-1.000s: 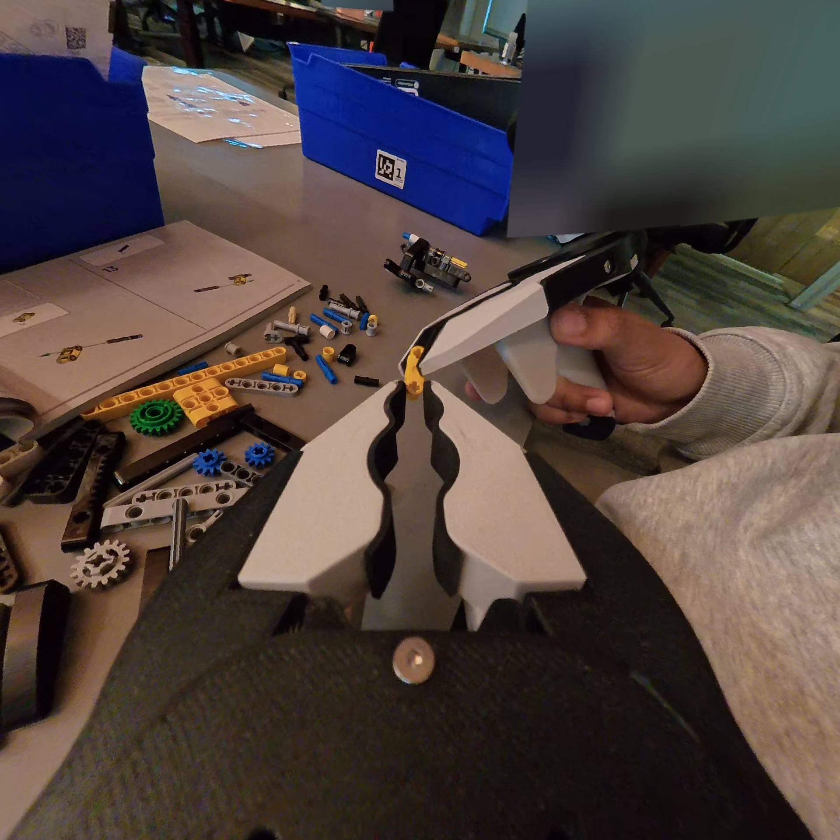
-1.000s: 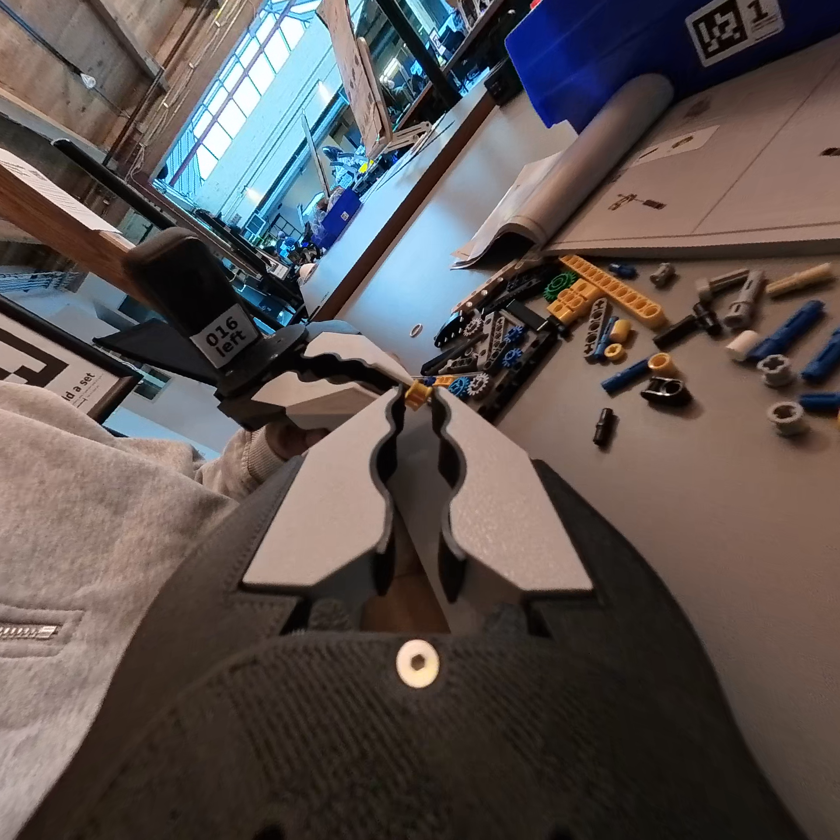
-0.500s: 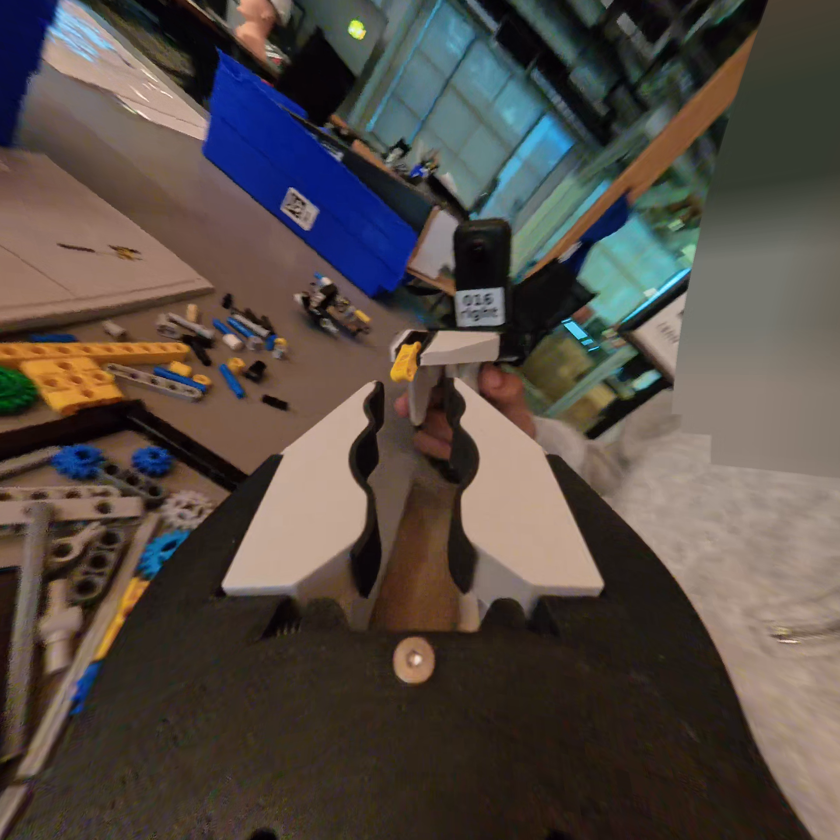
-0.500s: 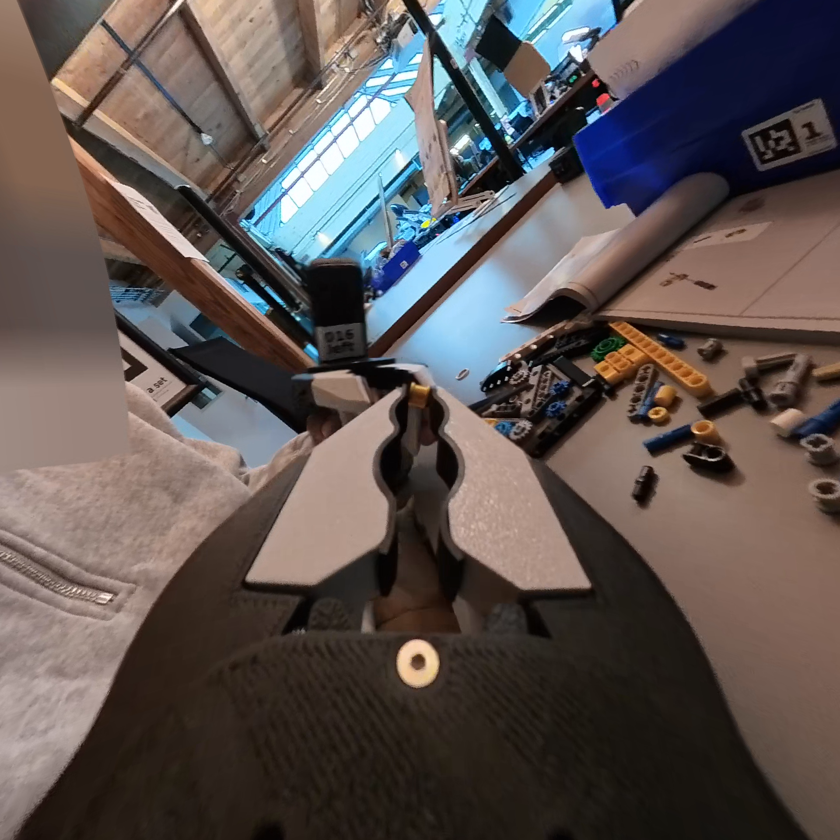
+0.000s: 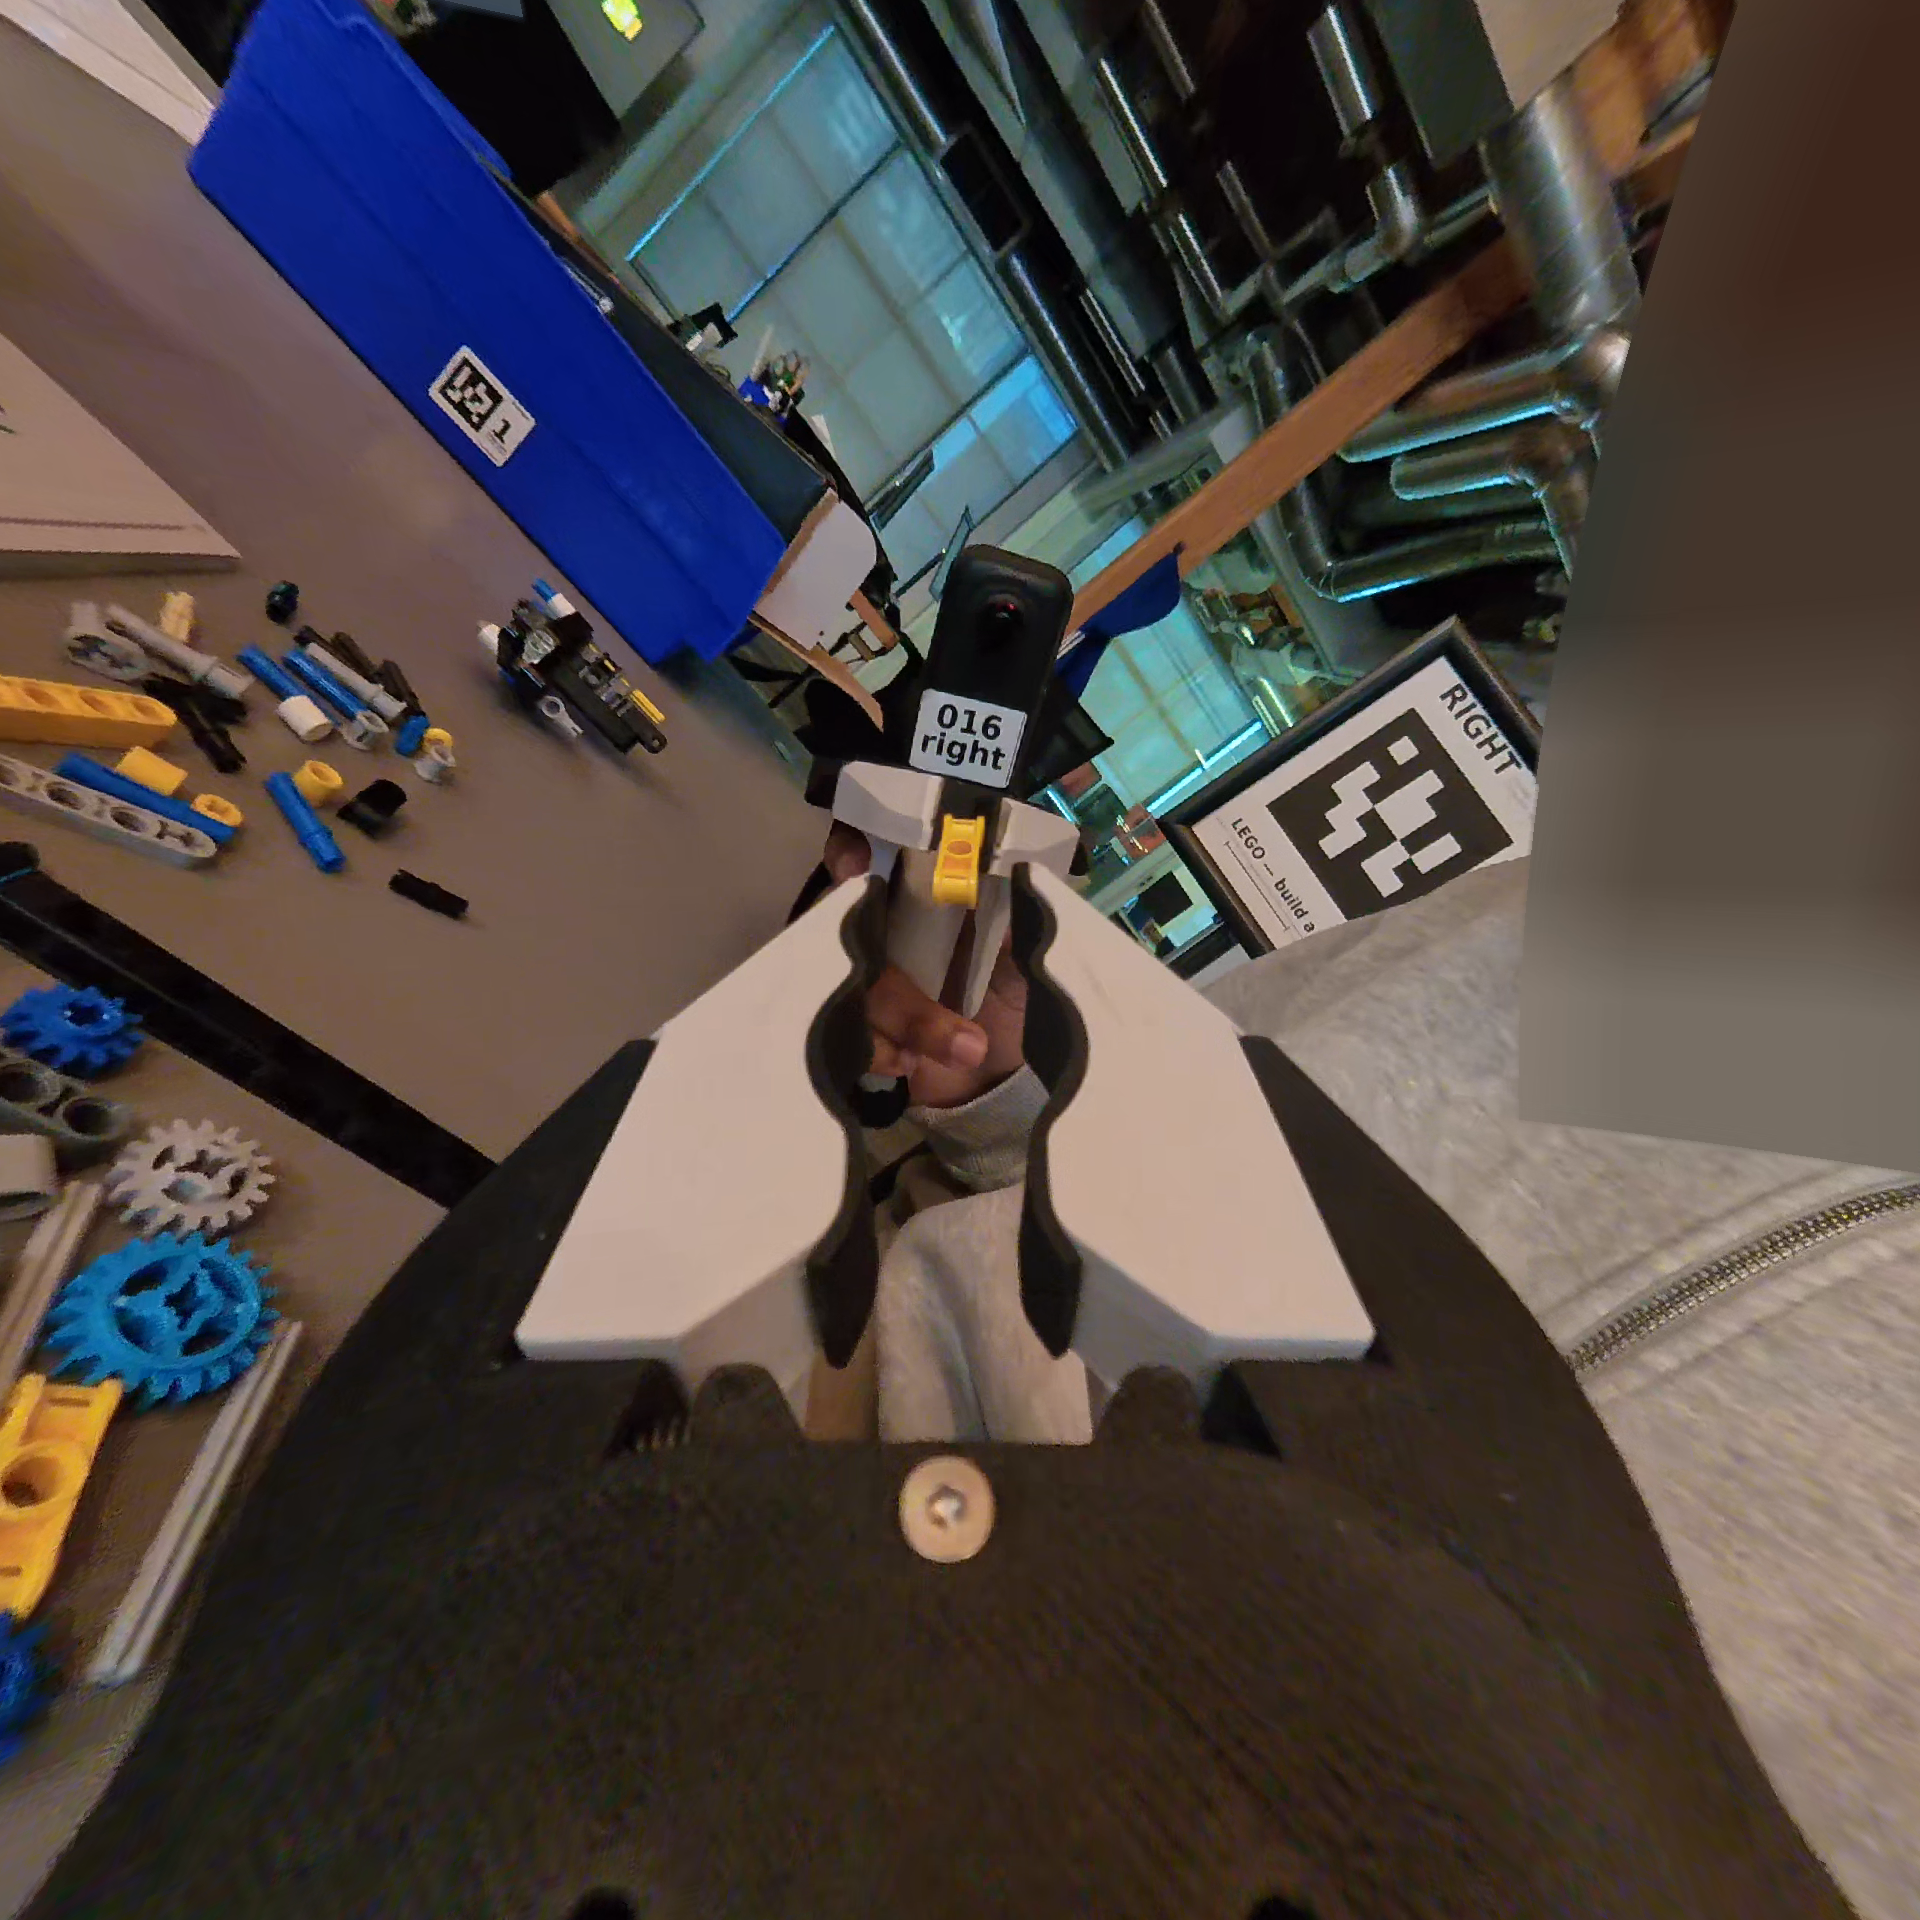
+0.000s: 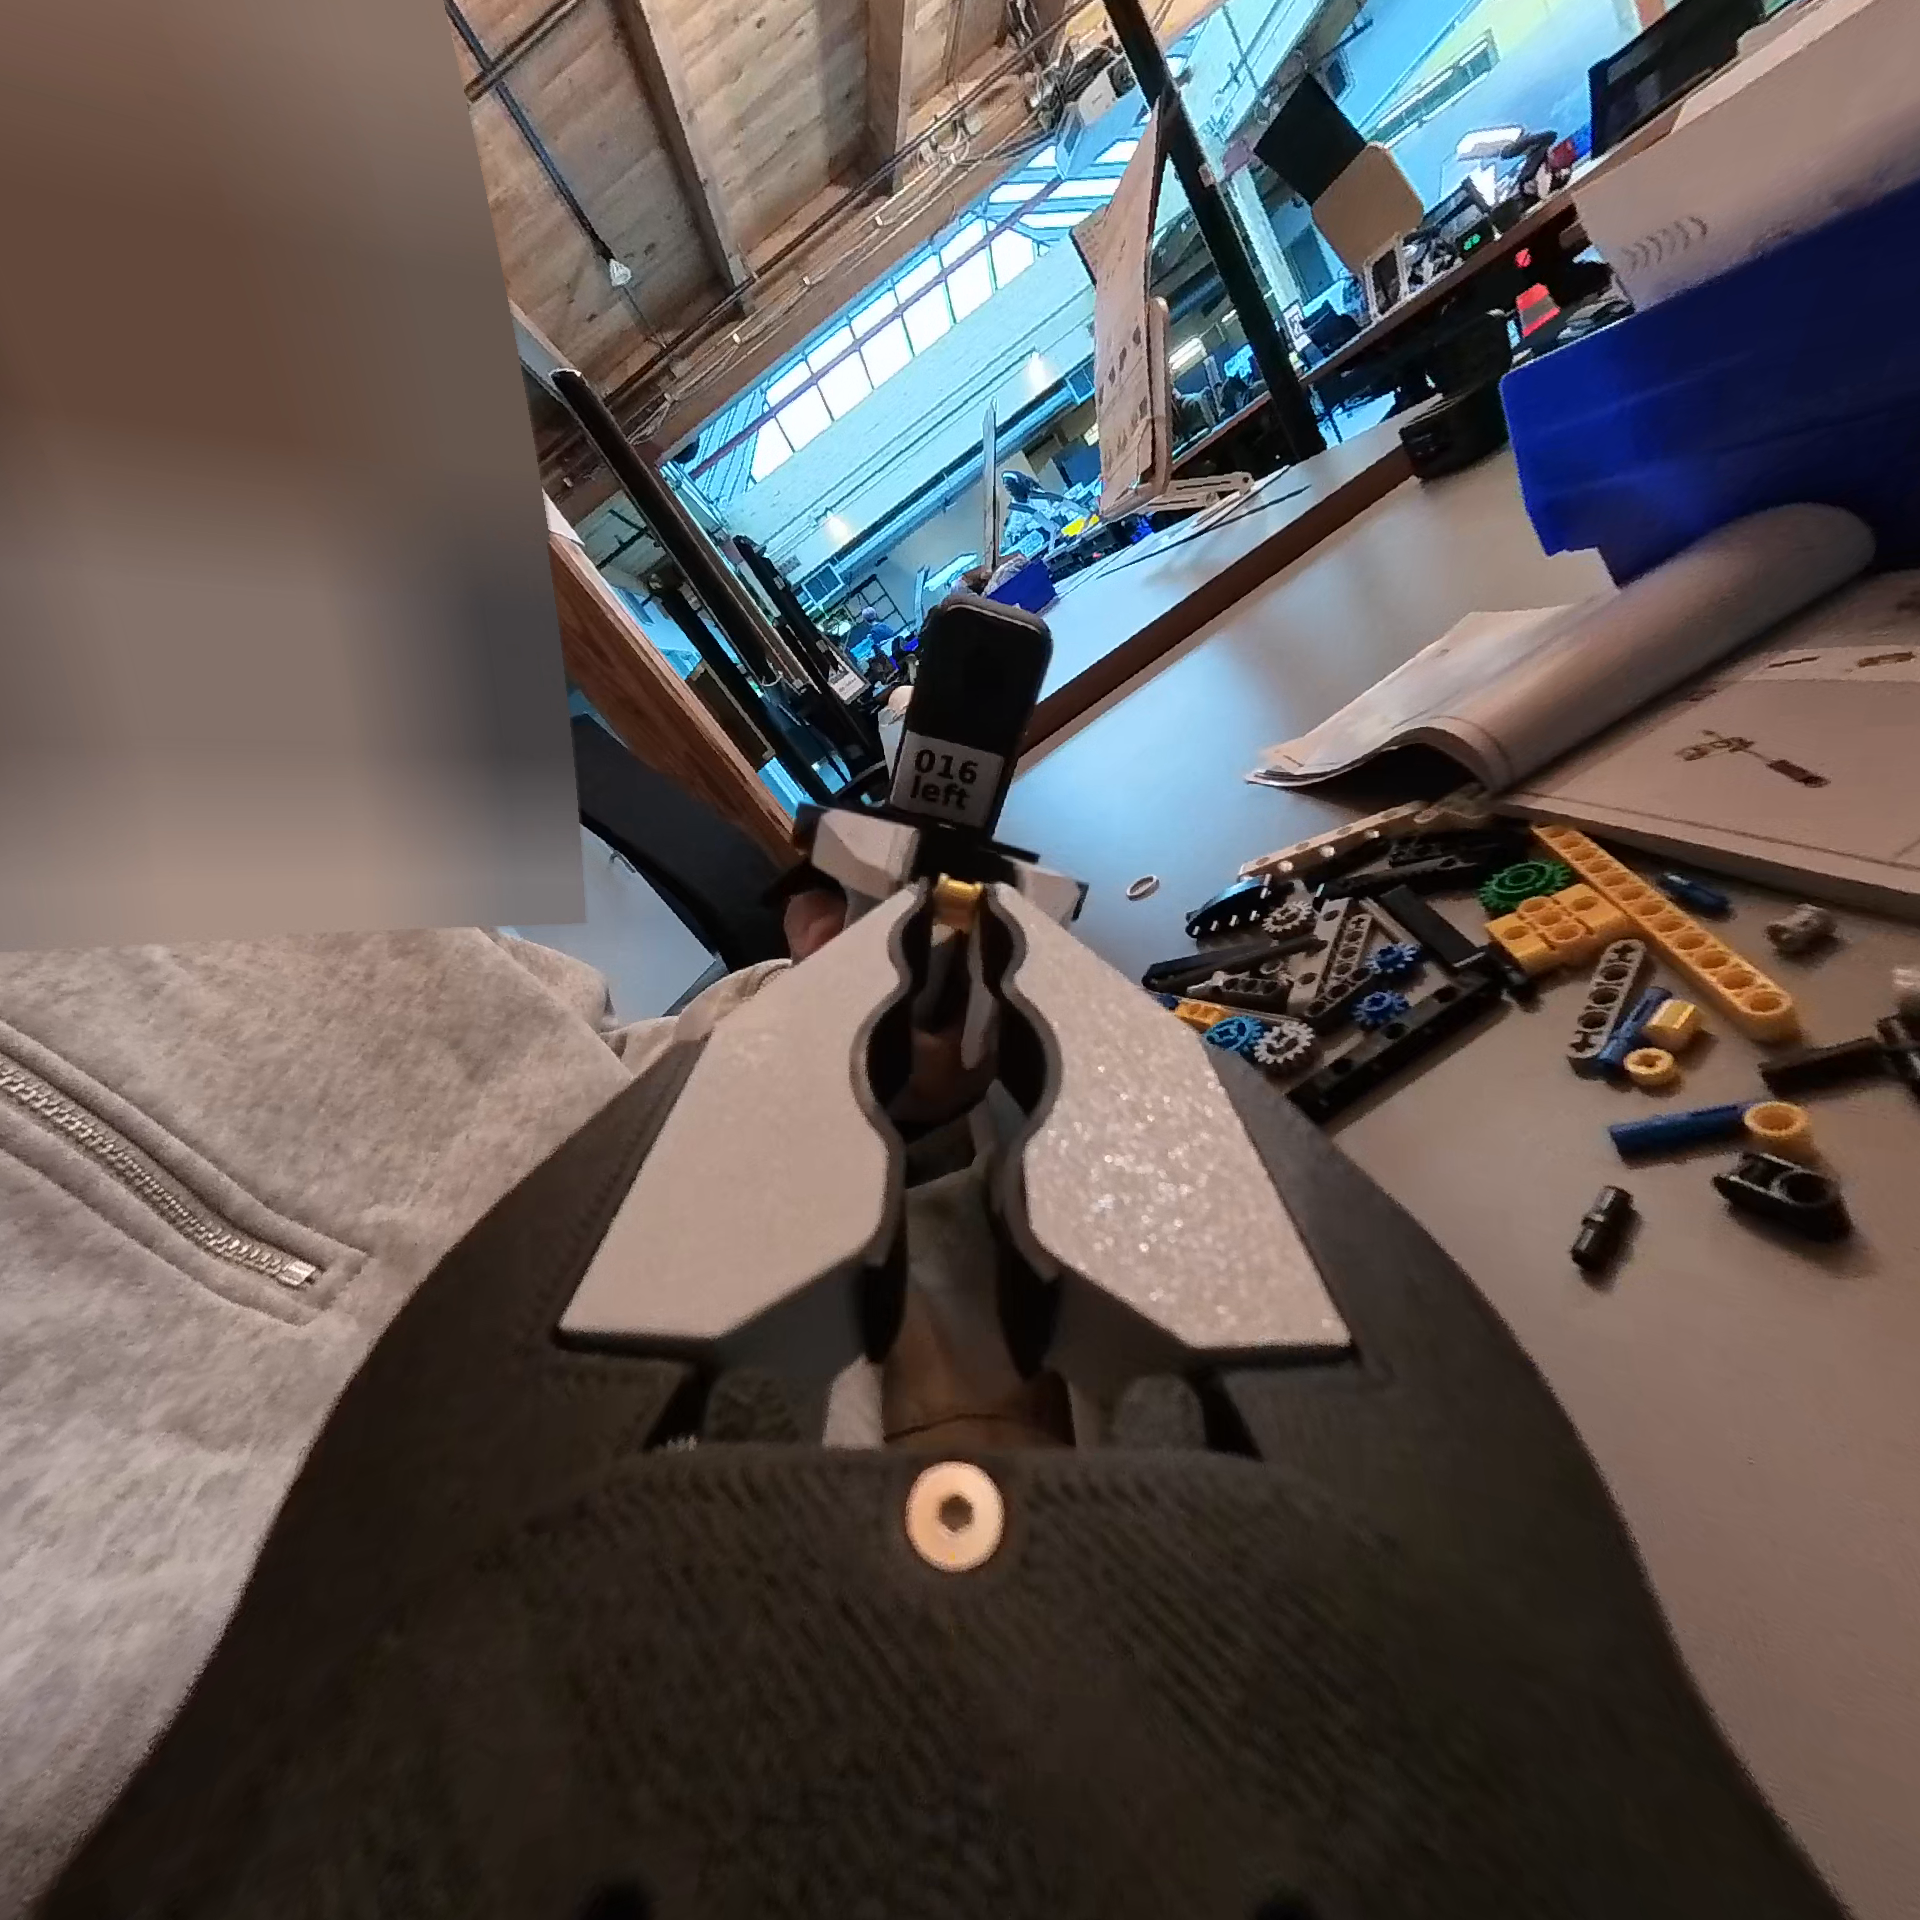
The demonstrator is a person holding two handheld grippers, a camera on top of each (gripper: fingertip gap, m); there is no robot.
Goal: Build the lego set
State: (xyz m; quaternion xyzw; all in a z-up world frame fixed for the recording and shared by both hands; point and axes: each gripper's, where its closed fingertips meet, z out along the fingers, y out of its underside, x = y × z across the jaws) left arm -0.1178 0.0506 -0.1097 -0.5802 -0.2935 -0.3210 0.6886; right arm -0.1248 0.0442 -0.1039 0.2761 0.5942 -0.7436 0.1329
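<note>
My two grippers point at each other tip to tip, held above the grey table (image 5: 623, 914). In the left wrist view my left gripper (image 5: 943, 888) has its fingers apart and grips nothing. Just beyond its tips, the right gripper (image 5: 961, 831) faces me and pinches a small yellow lego connector (image 5: 957, 857). In the right wrist view my right gripper (image 6: 956, 896) is shut on that yellow connector (image 6: 957, 891), of which only the top shows. The left gripper (image 6: 951, 878) sits right behind it.
Loose lego parts lie on the table: blue gears (image 5: 161, 1314), yellow beams (image 6: 1662, 935), blue and black pins (image 5: 301, 821). A small black sub-assembly (image 5: 571, 670) sits near a blue bin (image 5: 468, 343). An open instruction booklet (image 6: 1610, 727) lies at the back. A person's grey sleeve (image 5: 1714, 1455) is close by. The tips of both grippers are at nearly the same place.
Both grippers have lifted and turned to face each other head-on. My left gripper has opened off the yellow connector, which stays in the right gripper.
</note>
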